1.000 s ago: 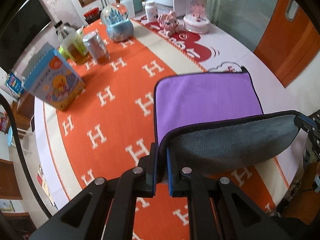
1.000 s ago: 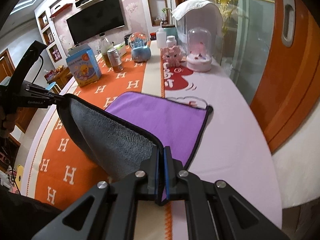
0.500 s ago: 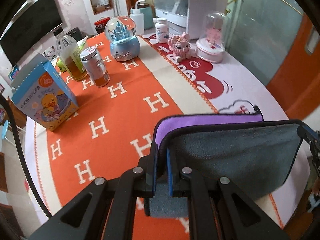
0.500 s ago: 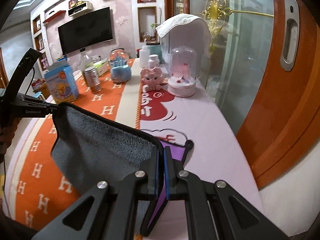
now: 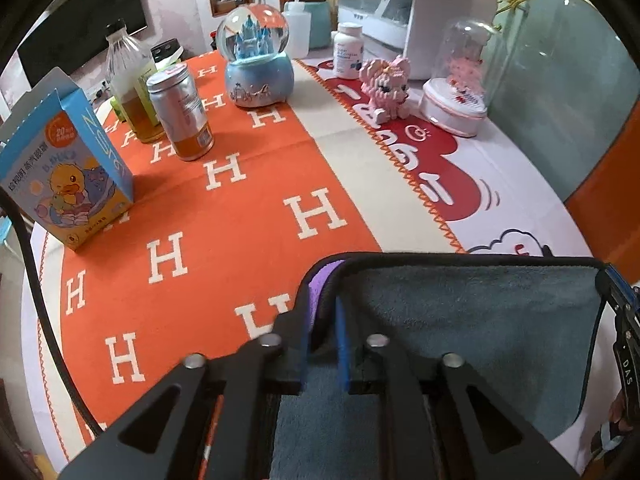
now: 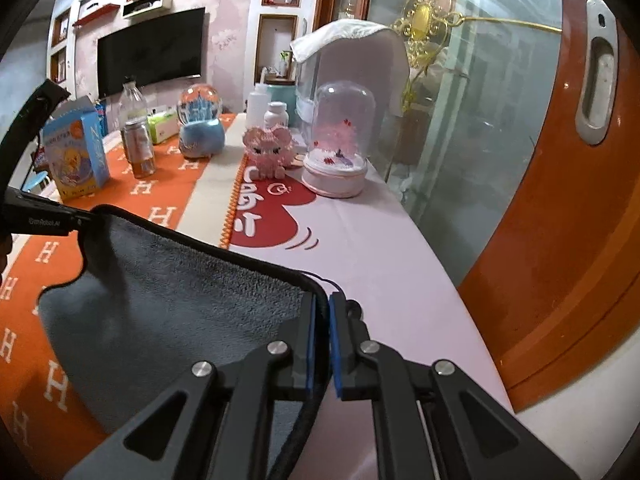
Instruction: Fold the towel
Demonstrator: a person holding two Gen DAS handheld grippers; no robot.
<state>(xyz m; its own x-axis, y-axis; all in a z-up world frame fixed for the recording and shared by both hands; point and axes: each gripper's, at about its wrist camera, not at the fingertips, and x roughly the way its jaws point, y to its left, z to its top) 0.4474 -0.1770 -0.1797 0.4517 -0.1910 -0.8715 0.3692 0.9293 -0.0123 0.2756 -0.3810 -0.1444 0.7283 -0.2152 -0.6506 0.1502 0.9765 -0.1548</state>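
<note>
The towel is purple on one side and grey on the other, with a black hem. It is folded over, grey side up; only a purple sliver shows by my left fingers. My left gripper is shut on its left corner. My right gripper is shut on the other corner, and the towel hangs taut between them above the table. In the right wrist view the left gripper pinches the far corner. In the left wrist view the right gripper shows at the right edge.
An orange H-pattern cloth covers the table. Beyond the towel stand a blue duck box, a can, a bottle, a snow globe, a pink toy and a glass dome. An orange door is at the right.
Both grippers carried the held edge forward over the towel. The purple face, open a second ago, is now almost fully covered by the grey side.
</note>
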